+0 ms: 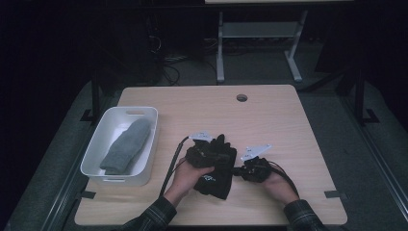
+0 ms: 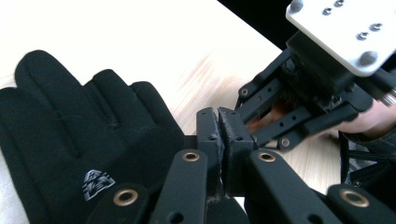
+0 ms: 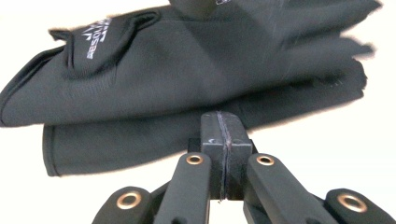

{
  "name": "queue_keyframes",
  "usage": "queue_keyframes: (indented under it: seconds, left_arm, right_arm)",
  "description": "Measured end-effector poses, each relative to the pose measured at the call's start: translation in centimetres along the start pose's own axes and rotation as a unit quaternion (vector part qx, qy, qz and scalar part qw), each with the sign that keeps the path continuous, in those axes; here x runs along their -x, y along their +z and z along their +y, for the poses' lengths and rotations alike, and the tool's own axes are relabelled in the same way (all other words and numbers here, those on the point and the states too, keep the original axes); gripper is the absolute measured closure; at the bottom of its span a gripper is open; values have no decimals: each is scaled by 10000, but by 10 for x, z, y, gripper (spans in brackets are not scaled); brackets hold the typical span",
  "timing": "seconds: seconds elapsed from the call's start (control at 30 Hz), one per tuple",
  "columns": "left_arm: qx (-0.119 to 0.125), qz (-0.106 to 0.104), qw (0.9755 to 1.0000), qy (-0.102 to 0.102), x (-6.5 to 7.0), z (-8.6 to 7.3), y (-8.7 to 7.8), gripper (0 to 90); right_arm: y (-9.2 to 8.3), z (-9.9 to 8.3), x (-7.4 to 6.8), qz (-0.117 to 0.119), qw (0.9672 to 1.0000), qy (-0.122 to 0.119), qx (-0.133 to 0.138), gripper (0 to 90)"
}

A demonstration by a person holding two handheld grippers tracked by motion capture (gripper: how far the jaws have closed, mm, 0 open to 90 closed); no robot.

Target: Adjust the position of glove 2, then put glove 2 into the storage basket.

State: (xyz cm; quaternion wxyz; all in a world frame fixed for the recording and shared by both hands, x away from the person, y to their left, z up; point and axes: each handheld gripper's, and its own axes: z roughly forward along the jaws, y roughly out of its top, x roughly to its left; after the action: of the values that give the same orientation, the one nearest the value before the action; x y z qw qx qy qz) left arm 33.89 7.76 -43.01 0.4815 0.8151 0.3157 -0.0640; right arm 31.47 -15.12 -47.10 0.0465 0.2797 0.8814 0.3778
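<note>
From the high view, a light wooden table [image 1: 288, 144] carries a white bin [image 1: 96, 144] at its left side, with a grey sock [image 1: 126, 147] lying lengthwise inside, toe toward the far end. Near the person's edge of the table, at its middle, lies a black glove [image 1: 219, 166] — its long axis runs away from the person, fingers pointing toward the far side, cuff toward the person. The left gripper [image 1: 204, 153] sits over the glove's left part, held by the left hand [image 1: 185, 178]; the right gripper [image 1: 240, 169] comes in from the right, its tip at the glove's right edge, held by the right hand [image 1: 275, 185].

In the left gripper view, the left gripper [image 2: 219, 140] has its jaws pressed together, just beside the glove's edge; whether any fabric is caught between them I cannot tell. The glove [image 2: 74, 140] spreads flat at the left, fingers fanned toward the top of the picture, a small white logo on its back. The right gripper [image 2: 299, 98] reaches in from the upper right, meeting the left one's tip.

In the right gripper view, the right gripper [image 3: 224, 140] is also pressed together, its tip at the glove's [image 3: 187, 70] near edge. Here two black layers lie stacked — long axis across the picture, cuffs at the left, fingers at the right, white lettering on the upper cuff strap.
</note>
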Motion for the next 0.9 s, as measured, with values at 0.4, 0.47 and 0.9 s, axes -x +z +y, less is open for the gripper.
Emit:
queue_keyframes:
  seconds: [0.4,0.47,0.9]
  left_arm:
    - [-577,2,9973,463,16,-15,6,893]
    - [-744,-35,9958,532,20,-19,12,893]
    - [-1381,55,9879,698,24,-30,22,894]
  right_arm:
    - [-35,-25,25,-586,9976,359,76,496]
    - [-40,-30,28,-704,9965,433,111,415]
    - [-44,-41,43,-1149,9910,659,179,214]
